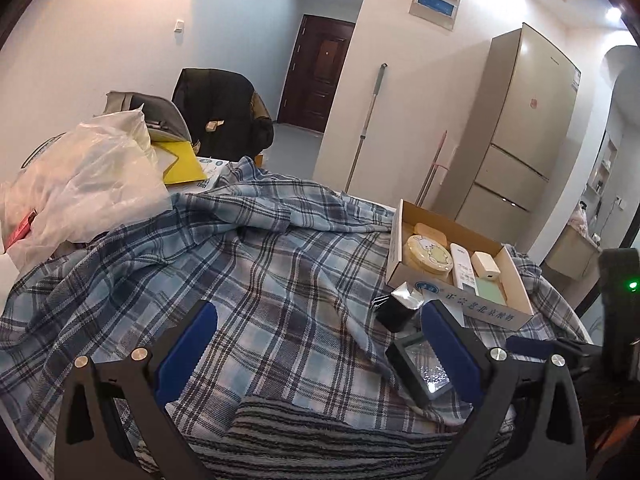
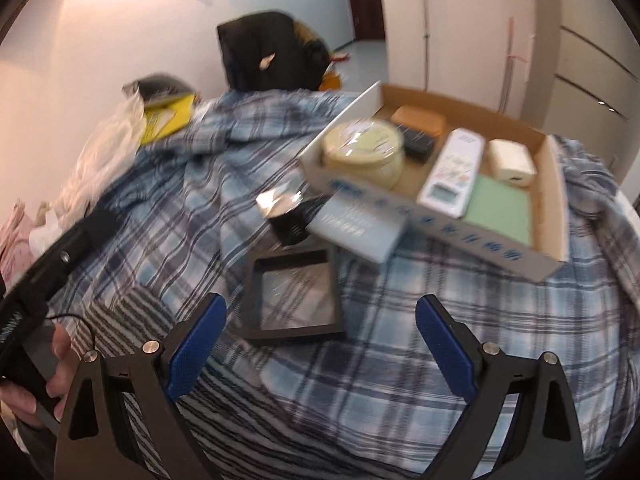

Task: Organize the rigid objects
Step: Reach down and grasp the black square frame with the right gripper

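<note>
A cardboard tray (image 1: pixel 516 280) (image 2: pixel 440 232) sits on the plaid bedcover. It holds a round yellow tin (image 1: pixel 428 256) (image 2: pixel 362 148), a white remote (image 1: pixel 464 266) (image 2: pixel 452 172), a cream block (image 2: pixel 512 162), a green card (image 2: pixel 502 208) and a tan case (image 2: pixel 418 120). In front of the tray lie a black frame box (image 1: pixel 420 364) (image 2: pixel 294 296), a small black box with a foil top (image 1: pixel 400 308) (image 2: pixel 286 220) and a grey-blue flat pack (image 2: pixel 356 228). My right gripper (image 2: pixel 322 302) is open just short of the frame box. My left gripper (image 1: pixel 320 312) is open over the cover, and the frame box lies by its right finger.
A crumpled plastic bag (image 1: pixel 88 188) and a yellow folder (image 1: pixel 182 162) lie at the far left of the bed. A striped cloth (image 1: pixel 320 436) is under my grippers. A chair with a black jacket (image 1: pixel 224 116), a mop (image 1: pixel 368 120) and a fridge (image 1: pixel 520 128) stand beyond.
</note>
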Demonstrator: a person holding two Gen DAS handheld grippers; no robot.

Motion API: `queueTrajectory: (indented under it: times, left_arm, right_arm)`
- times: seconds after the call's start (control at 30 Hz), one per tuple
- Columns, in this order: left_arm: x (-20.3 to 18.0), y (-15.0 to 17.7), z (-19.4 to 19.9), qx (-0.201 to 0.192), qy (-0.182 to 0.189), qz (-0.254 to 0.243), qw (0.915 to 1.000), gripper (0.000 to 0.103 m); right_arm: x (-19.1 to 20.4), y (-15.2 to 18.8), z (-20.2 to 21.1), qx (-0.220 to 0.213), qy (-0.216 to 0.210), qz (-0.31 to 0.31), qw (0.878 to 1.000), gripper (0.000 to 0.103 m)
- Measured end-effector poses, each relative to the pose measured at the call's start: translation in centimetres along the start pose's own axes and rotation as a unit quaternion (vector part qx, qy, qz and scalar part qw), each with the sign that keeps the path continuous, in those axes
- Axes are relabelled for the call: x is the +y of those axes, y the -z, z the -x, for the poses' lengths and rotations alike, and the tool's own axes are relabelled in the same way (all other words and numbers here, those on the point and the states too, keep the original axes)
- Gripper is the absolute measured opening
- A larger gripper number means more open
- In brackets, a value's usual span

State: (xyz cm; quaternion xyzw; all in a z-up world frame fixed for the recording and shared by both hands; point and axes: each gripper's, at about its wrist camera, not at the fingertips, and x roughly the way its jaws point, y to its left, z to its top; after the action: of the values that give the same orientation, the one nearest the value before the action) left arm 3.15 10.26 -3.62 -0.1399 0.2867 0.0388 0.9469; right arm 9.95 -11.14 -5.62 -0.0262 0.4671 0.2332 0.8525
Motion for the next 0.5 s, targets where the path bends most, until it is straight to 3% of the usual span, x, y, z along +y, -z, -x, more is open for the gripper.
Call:
queueTrajectory:
  times: [0.1,0.23,0.4,0.5]
  left_arm:
    - [-0.1,0.0,0.1,-0.003,-0.013,-0.008,0.9999,0.103]
    - [0.8,-0.3,0.8,-0.021,-0.014,0.02,0.9995,0.103]
    - [1.8,-0.3,0.2,-0.005,-0.01,0.045,0.9989,0.103]
    - [1.8,-0.3,0.3,-0.009,-0.014,0.046,0.9988,0.103]
  right_arm:
    - [0.7,-0.2,-1.5,0.02,0.004,0.007,1.0,0.095]
    - [1.2,-0.4,-2.9,0.037,0.005,0.008,0.999,0.095]
    - [2.0,-0.5,-3.9,0.046,0.024,0.023,0.998,0.094]
    - [2.1,-0.5,-4.4,0.054,0.025,0.025,0.998,0.087]
